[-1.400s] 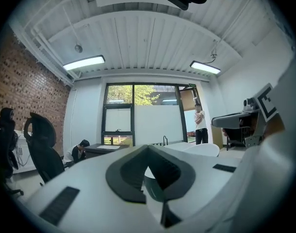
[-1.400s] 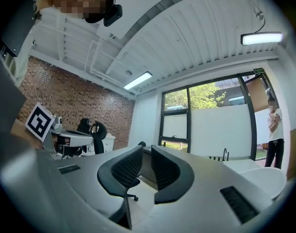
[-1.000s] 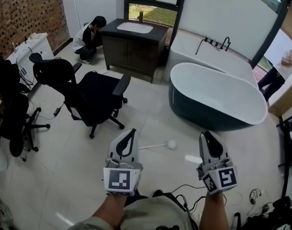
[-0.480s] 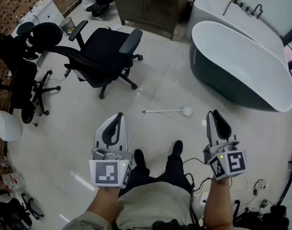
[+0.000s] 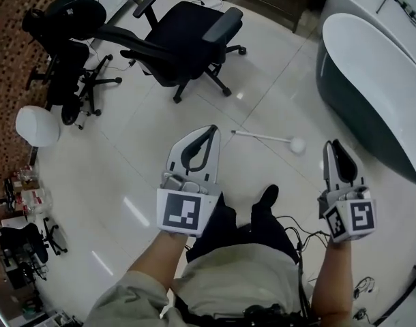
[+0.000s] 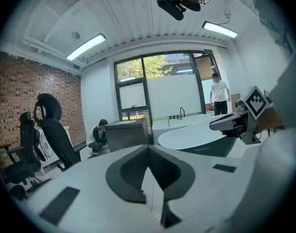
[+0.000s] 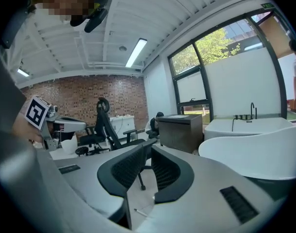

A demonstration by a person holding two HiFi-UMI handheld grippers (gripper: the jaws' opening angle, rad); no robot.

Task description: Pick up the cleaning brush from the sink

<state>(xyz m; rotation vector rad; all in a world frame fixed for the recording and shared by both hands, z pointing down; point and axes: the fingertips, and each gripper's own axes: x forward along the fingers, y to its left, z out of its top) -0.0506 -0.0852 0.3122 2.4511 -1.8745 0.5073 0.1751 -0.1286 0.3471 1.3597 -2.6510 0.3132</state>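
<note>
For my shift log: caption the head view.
Left claw and right claw, both shut and empty, over tiled floor; white ball-tipped stick lies ahead, near bathtub.

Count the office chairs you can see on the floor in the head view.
2. One black office chair stands at the top centre of the head view. A second chair stands left of it, toward the picture's left edge. Others may be outside the frame.

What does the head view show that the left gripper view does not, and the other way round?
Only the head view: a white round-headed stick lying on the floor tiles, and the person's shoes. Only the left gripper view: ceiling lights, the big window and a standing person behind the tub. Both: the bathtub, a black office chair and the right claw.
</note>
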